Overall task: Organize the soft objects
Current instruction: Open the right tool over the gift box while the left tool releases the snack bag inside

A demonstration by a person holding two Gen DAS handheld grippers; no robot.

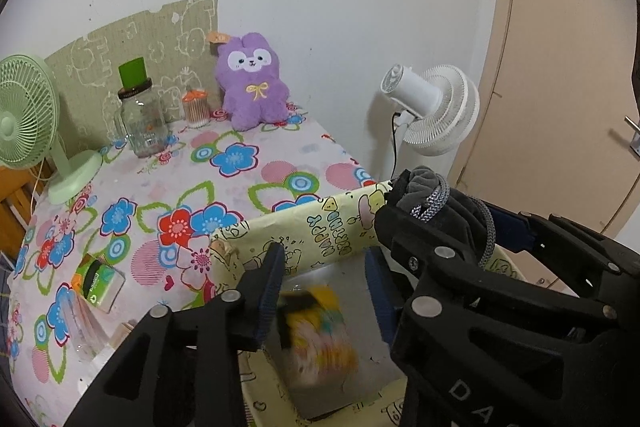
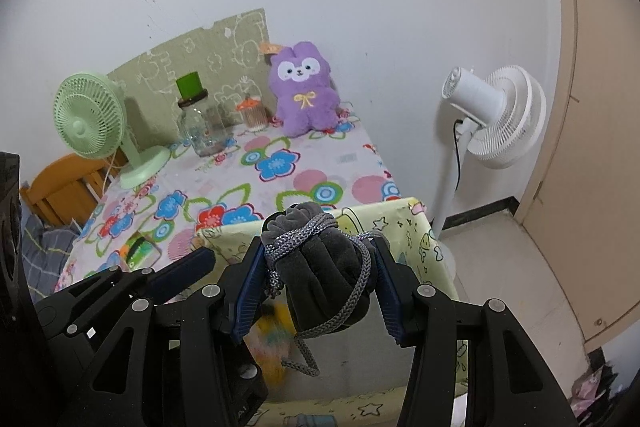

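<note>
The right gripper (image 2: pixel 320 267) has its blue-padded fingers (image 2: pixel 250 287) closed on a dark grey velvet drawstring pouch (image 2: pixel 320 267), whose braided grey cord (image 2: pixel 304 239) wraps around the neck and hangs in a loop below. The pouch is held over the open top of a pale yellow fabric storage box (image 1: pixel 320 231) printed with cartoon figures. On the box's folded rim the words "HAPPY" and a second line that seems to read "DEFEND" appear upside down in the left wrist view; the second word is not fully clear.

The left gripper (image 1: pixel 324 287) hangs over the same box with its fingers (image 1: pixel 272 291) spread wide and nothing between them. Below it, inside the box, lies a blurred yellow, pink and green soft object (image 1: pixel 320 331); its shape cannot be made out. White letters "DA" show on the right gripper's black frame in the left wrist view.

The box stands at the near edge of a counter covered by a flowered cloth (image 1: pixel 240 163). At the far end a purple plush rabbit with a yellow bow (image 1: pixel 254 83) sits against the wall, a tag on its ear too small to read. Beside it are a small clear container of cotton swabs with an orange lid (image 1: pixel 196 109), a clear glass jar with a green cap (image 1: pixel 140 111) and a mint-green desk fan (image 1: pixel 28 115). A green tissue packet (image 1: pixel 100 283) lies near the box; its print is unreadable. A white pedestal fan (image 2: pixel 496 111) stands on the floor.
</note>
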